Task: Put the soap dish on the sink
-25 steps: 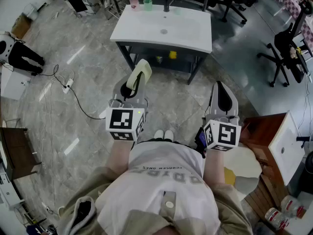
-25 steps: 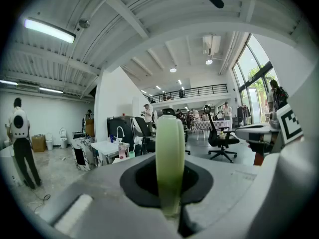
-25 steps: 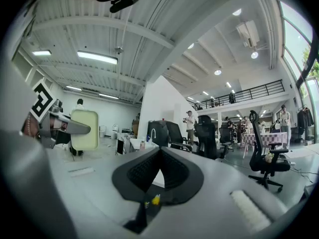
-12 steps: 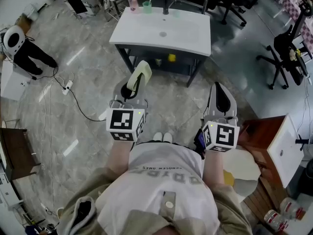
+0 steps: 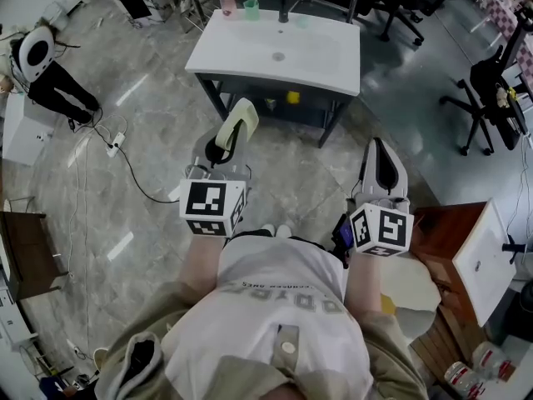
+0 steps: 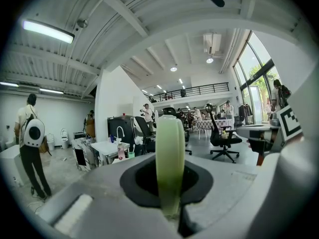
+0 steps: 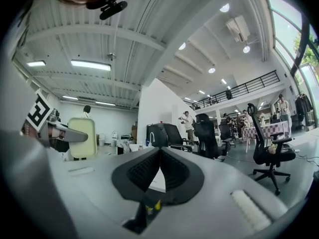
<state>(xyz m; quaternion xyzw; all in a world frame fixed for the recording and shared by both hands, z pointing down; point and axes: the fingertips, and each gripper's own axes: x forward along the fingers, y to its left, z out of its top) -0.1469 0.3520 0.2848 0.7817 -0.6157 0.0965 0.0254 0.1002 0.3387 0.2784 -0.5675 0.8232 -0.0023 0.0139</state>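
The left gripper (image 5: 226, 146) is clenched on the soap dish (image 5: 237, 122). In the head view the pale green dish stands up out of its jaws over the grey floor (image 5: 150, 123), well short of the white sink (image 5: 241, 52), which stands farther ahead. The right gripper (image 5: 381, 158) is held out beside the left one, apart from it, with its jaws together and nothing in them. A pink bottle (image 5: 226, 2), a green cup (image 5: 251, 8) and a dark faucet (image 5: 284, 7) stand along the sink's far edge. A person with a white backpack (image 5: 37, 52) stands at the upper left.

In the left gripper view, the left gripper (image 6: 172, 200) has its dark pads pressed on both sides of the soap dish (image 6: 170, 148). The dish is seen edge-on and upright, rising well above the jaws. Far behind it, to the left, the sink (image 6: 107, 146) shows with its faucet (image 6: 119, 131).

In the right gripper view, the right gripper (image 7: 159, 171) is clenched shut. Its ribbed pads meet in a line and hold nothing. To the left, the soap dish (image 7: 82, 137) shows its broad rounded face, gripped in the left gripper (image 7: 64, 134). A black office chair (image 7: 269, 153) stands at the right.
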